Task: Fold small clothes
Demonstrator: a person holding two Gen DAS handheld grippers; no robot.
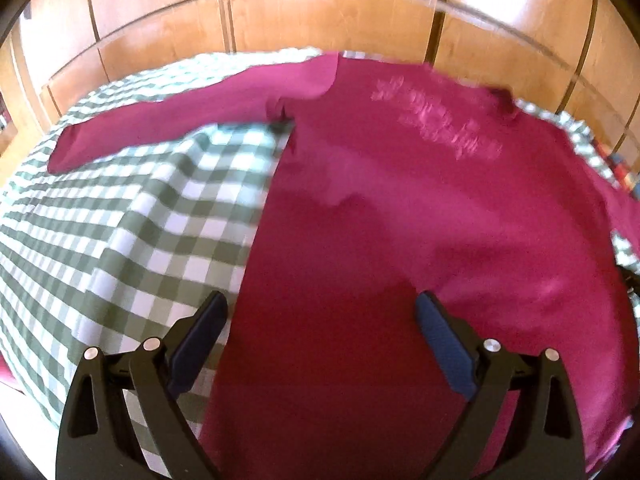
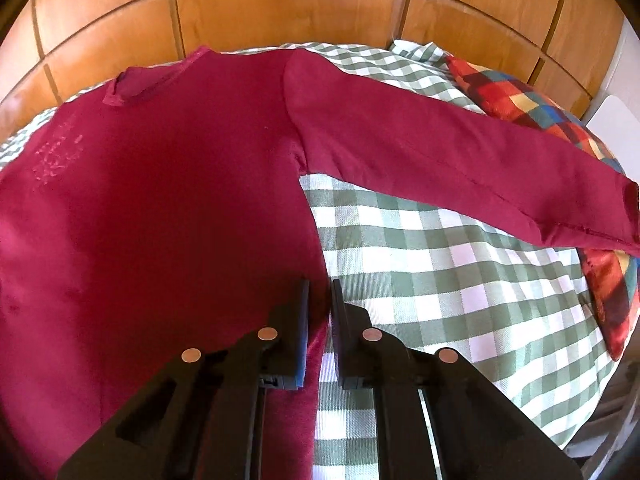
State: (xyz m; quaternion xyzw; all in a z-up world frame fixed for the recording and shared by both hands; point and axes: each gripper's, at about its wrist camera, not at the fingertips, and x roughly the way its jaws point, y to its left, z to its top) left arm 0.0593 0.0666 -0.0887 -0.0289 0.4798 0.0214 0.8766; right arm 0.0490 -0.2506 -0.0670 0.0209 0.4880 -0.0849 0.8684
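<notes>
A magenta long-sleeved shirt [image 1: 400, 208] lies spread flat, front up, on a green-and-white checked cloth [image 1: 120, 220]. It has a pale print on the chest. Its left sleeve [image 1: 180, 120] stretches out to the left. My left gripper [image 1: 320, 308] is open and empty, just above the shirt's lower left side. In the right wrist view the shirt [image 2: 160, 200] fills the left, with its right sleeve [image 2: 460, 160] stretched out to the right. My right gripper [image 2: 320, 284] is nearly shut on the shirt's right side edge, low down; the cloth runs between the jaws.
A multicoloured checked cushion [image 2: 540, 112] lies at the far right, under the sleeve's cuff. Wooden panelled doors [image 1: 320, 12] stand behind the surface. The checked cloth [image 2: 440, 280] extends to the right of the shirt.
</notes>
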